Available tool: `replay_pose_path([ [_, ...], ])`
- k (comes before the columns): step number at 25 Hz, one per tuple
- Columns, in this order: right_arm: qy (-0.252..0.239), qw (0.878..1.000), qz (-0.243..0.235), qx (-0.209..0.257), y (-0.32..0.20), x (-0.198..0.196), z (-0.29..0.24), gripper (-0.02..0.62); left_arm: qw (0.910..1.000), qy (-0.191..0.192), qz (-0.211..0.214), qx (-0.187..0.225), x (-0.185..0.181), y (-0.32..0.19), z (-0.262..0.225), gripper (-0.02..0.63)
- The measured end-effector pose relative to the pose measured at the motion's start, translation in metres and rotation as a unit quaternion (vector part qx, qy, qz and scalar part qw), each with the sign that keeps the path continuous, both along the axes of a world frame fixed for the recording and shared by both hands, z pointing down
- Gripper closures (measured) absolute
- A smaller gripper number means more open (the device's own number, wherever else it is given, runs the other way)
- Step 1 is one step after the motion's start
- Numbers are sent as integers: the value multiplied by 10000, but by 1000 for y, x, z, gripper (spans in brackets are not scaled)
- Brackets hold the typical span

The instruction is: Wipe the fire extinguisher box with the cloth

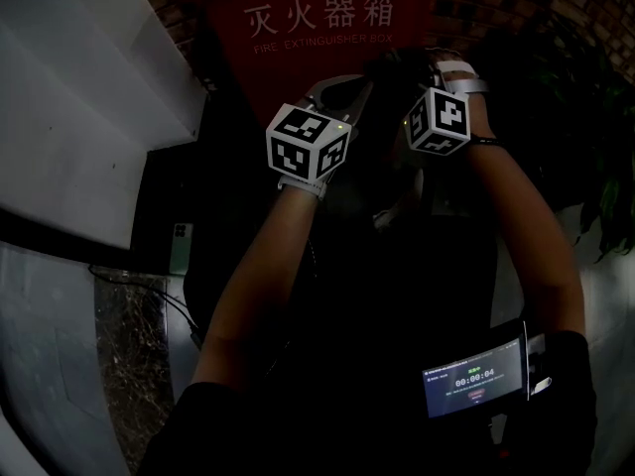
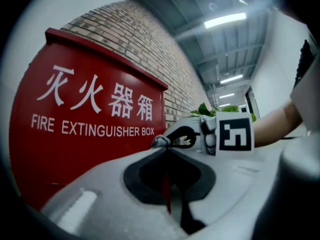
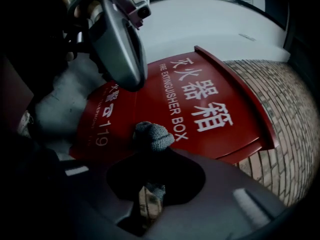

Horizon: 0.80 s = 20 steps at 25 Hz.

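The red fire extinguisher box (image 1: 317, 28) with white lettering stands against a brick wall, straight ahead of both raised grippers. In the left gripper view the box (image 2: 90, 134) fills the left side, and my left gripper (image 2: 167, 149) has its jaws together with nothing between them. My right gripper (image 3: 150, 144) is shut on a grey knitted cloth (image 3: 153, 134), whose bunched end pokes out just in front of the box face (image 3: 200, 104). In the head view the left gripper (image 1: 342, 92) and right gripper (image 1: 437, 72) are side by side, close to the box front.
A brick wall (image 2: 150, 44) rises behind the box. A green plant (image 1: 585, 137) stands at the right. White panels (image 1: 89, 117) lie at the left, with a phone (image 1: 180, 247) and a cable below them. A small screen (image 1: 474, 377) shows at the lower right.
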State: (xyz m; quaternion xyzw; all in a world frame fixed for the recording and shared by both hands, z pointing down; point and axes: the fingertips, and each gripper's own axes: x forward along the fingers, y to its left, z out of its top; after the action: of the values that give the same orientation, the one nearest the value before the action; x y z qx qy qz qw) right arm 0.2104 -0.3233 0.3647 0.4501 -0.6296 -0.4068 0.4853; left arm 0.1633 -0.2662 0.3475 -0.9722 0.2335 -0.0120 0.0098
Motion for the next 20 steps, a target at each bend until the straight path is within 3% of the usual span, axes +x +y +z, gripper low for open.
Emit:
replay_pose_path([
  [9, 33, 9986, -113, -511, -1, -2, 82, 551, 9997, -109, 12, -199, 5, -13, 53, 603],
  [16, 589, 9942, -232, -869, -1, -9, 154, 551, 9987, -258, -64, -430, 5, -27, 105, 603],
  [20, 839, 9875, -254, -1308, 0, -9, 204, 551, 9972, -372, -92, -639, 3, -33, 139, 603],
])
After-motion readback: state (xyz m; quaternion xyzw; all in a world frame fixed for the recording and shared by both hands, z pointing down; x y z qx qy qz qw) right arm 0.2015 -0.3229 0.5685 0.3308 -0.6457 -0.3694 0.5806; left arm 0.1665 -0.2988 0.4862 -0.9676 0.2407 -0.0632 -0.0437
